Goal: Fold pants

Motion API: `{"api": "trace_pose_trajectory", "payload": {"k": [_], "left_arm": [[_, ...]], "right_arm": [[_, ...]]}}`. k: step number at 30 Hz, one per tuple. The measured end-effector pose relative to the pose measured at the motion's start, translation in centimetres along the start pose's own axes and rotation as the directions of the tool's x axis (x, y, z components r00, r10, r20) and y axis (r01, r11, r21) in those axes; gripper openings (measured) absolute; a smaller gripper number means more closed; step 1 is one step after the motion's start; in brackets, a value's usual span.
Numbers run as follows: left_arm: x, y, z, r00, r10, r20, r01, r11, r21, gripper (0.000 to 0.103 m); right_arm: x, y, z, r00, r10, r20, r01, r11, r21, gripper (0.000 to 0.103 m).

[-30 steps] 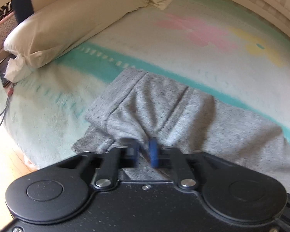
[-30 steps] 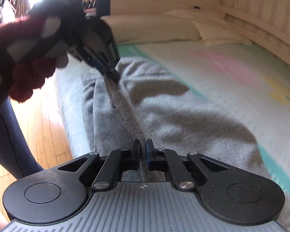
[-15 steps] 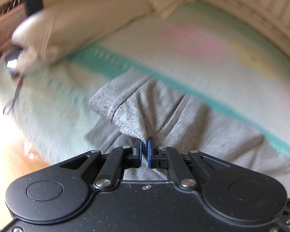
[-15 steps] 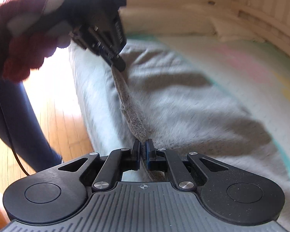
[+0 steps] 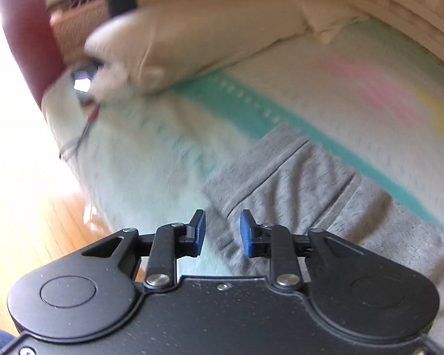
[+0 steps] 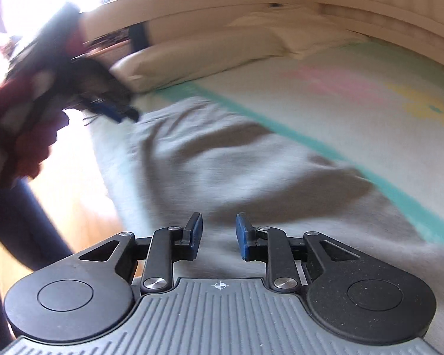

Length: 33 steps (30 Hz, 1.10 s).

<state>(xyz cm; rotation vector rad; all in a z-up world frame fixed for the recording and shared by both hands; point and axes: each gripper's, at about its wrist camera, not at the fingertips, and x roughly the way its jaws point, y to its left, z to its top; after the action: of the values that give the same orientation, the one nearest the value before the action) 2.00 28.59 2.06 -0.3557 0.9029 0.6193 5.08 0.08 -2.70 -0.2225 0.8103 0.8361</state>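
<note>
Grey sweatpants (image 5: pixel 305 186) lie flat on the pale bedspread, waistband end toward the pillow; they also show in the right wrist view (image 6: pixel 251 171). My left gripper (image 5: pixel 222 232) is open and empty, just above the pants' near edge. My right gripper (image 6: pixel 219 233) is open and empty, above the grey fabric. The left gripper also shows blurred in the right wrist view (image 6: pixel 115 112), held in a red-sleeved hand over the far end of the pants.
A cream pillow (image 5: pixel 198 44) lies at the head of the bed, with a phone and cord (image 5: pixel 83 80) beside it. The bed's edge drops to a wooden floor (image 5: pixel 23 213) on the left. A wooden headboard (image 6: pixel 370 9) curves behind.
Both grippers were shut on the pants' edge, holding it taut between them. Both have now opened and let go, and the fabric lies flat on the bed.
</note>
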Motion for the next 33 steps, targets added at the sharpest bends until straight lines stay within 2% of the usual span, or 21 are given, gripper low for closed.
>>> {"api": "trace_pose_trajectory", "payload": {"k": [3,6,9,12,13,17,20,23,26,30,33], "left_arm": [[-0.7,-1.8,-0.9,0.997,-0.078,0.009,0.077,0.994,0.084,0.034],[-0.8,-4.4,-2.0,0.983,-0.178,-0.042,0.183,0.967,0.178,0.035],[-0.8,-7.0,-3.7,0.951,-0.262,-0.164,0.296,0.926,0.237,0.038],[0.7,-8.3,-5.2,0.922,-0.240,-0.305,0.321,0.913,0.252,0.038],[1.0,-8.5,-5.6,0.922,-0.219,-0.320,0.309,0.914,0.264,0.038],[0.4,-9.6,-5.8,0.935,-0.193,-0.297,0.283,0.911,0.299,0.038],[-0.3,-10.6,-5.1,0.944,-0.189,-0.269,0.270,0.913,0.305,0.038],[-1.6,-12.2,-3.4,0.956,-0.193,-0.222,0.260,0.908,0.330,0.038],[-2.4,-14.6,-2.0,0.963,-0.201,-0.181,0.257,0.888,0.382,0.040],[-1.2,-17.3,-0.9,0.959,-0.212,-0.188,0.275,0.860,0.430,0.041],[0.9,-17.6,-1.4,0.950,-0.210,-0.231,0.291,0.864,0.411,0.041]], "right_arm": [[-0.2,-2.3,-0.7,0.998,-0.058,-0.034,0.059,0.997,0.056,0.024],[0.2,-3.4,-2.2,0.988,-0.097,-0.116,0.105,0.992,0.066,0.024],[0.5,-3.6,-4.1,0.977,-0.087,-0.194,0.102,0.992,0.072,0.025],[-0.2,-2.9,-4.8,0.976,-0.085,-0.203,0.094,0.995,0.037,0.025],[-0.3,-2.9,-4.9,0.975,-0.078,-0.208,0.088,0.995,0.041,0.025],[-1.2,-3.2,-4.4,0.974,-0.059,-0.219,0.075,0.995,0.065,0.024],[-2.5,-4.3,-3.3,0.985,-0.069,-0.155,0.087,0.990,0.108,0.025],[-4.0,-6.5,-2.0,0.993,-0.091,-0.073,0.104,0.974,0.203,0.027],[-4.8,-8.8,-0.8,0.989,-0.144,-0.033,0.148,0.953,0.264,0.030],[-4.6,-11.5,1.2,0.986,-0.167,-0.016,0.163,0.938,0.307,0.031],[-3.2,-12.5,3.1,0.987,-0.161,-0.007,0.156,0.944,0.292,0.032]]}}
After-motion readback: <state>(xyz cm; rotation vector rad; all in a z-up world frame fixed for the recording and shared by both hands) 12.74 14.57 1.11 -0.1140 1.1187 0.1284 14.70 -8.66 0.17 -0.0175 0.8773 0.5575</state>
